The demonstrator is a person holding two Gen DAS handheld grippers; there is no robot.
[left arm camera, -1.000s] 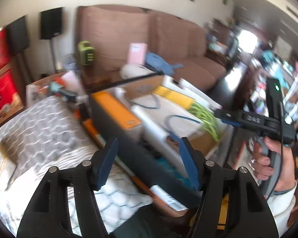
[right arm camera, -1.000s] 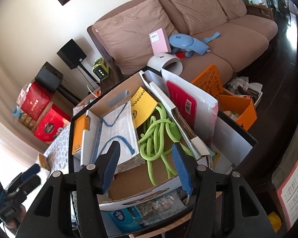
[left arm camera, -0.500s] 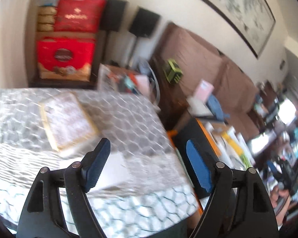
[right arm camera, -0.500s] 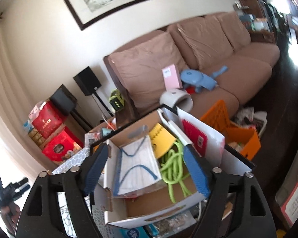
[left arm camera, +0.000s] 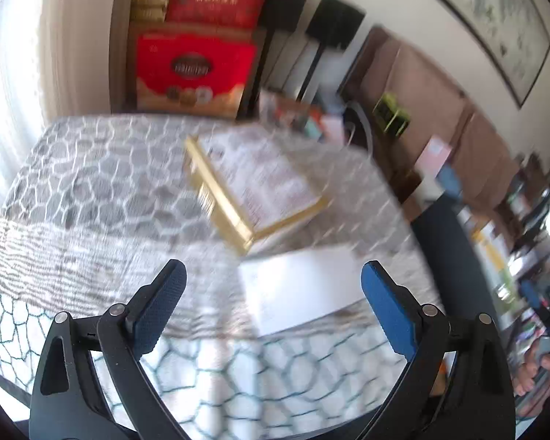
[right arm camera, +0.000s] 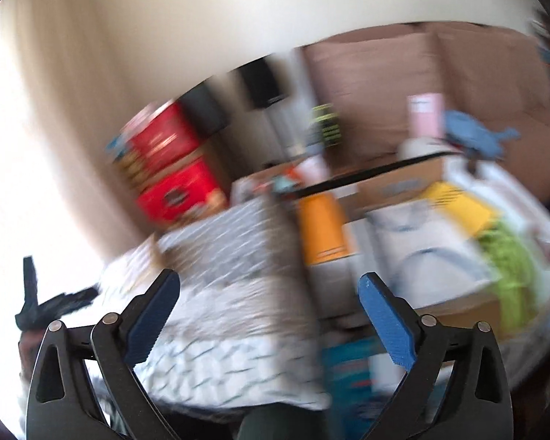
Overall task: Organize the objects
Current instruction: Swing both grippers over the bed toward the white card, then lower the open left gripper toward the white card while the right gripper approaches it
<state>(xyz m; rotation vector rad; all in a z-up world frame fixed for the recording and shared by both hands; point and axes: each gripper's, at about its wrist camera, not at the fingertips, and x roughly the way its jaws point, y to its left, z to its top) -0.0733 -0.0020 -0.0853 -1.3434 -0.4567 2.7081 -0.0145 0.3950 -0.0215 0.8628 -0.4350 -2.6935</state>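
Observation:
My left gripper is open and empty above a table covered with a grey and white honeycomb cloth. A gold-edged patterned box lies on the cloth ahead. A flat white box lies just beyond the right finger. My right gripper is open and empty over the cloth's edge. To its right a cardboard box holds an orange box, a white bag with blue handles, a yellow item and green rope. The right wrist view is blurred.
Red gift boxes are stacked against the wall behind the table, with black speakers beside them. A brown sofa stands behind the cardboard box, with a pink box and a blue plush toy on it.
Both grippers swung left, away from the cardboard box and toward the cloth-covered table. The left gripper now looks down on the gold-edged box and the white box. Both jaws opened wider.

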